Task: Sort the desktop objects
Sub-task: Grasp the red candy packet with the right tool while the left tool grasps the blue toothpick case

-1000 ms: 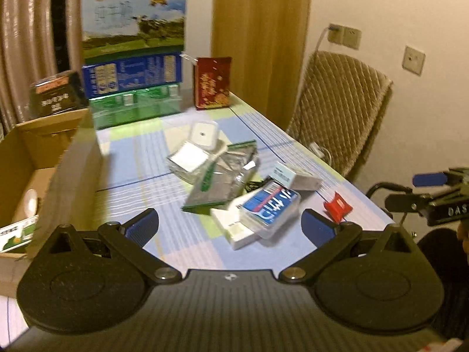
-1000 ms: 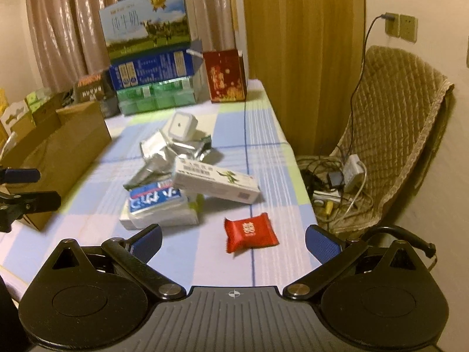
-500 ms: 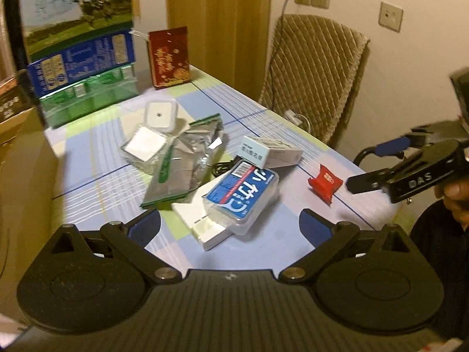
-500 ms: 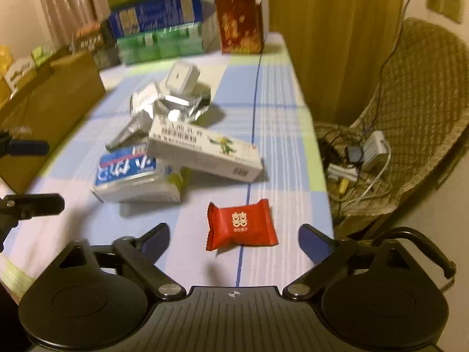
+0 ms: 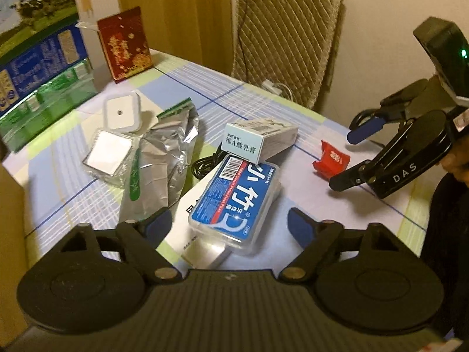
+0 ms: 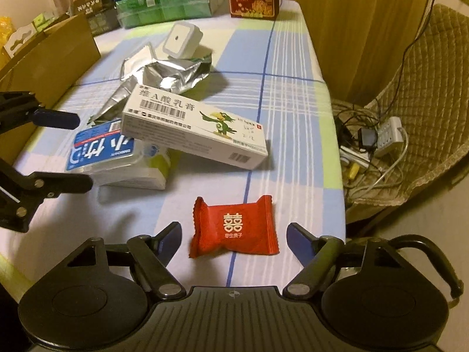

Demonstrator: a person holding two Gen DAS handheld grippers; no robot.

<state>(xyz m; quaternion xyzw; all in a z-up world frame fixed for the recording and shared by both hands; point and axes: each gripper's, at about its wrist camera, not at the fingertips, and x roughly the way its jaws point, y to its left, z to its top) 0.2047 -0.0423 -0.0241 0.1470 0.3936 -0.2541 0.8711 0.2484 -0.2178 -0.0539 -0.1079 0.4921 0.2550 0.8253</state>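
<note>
Left gripper (image 5: pixel 227 224): jaws just been closing, part open, nothing gripped; floss case (image 5: pixel 234 196) lies between the tips, stacked on a white box (image 5: pixel 202 246). Looks rigid, slick plastic, light, so take it across the long sides. Right gripper (image 6: pixel 233 236): also been closing, part open, empty; red candy packet (image 6: pixel 234 226) between the tips on the tablecloth (image 6: pixel 293 111). Probably soft, crinkly, so pinch the middle, not the crimped ends
</note>
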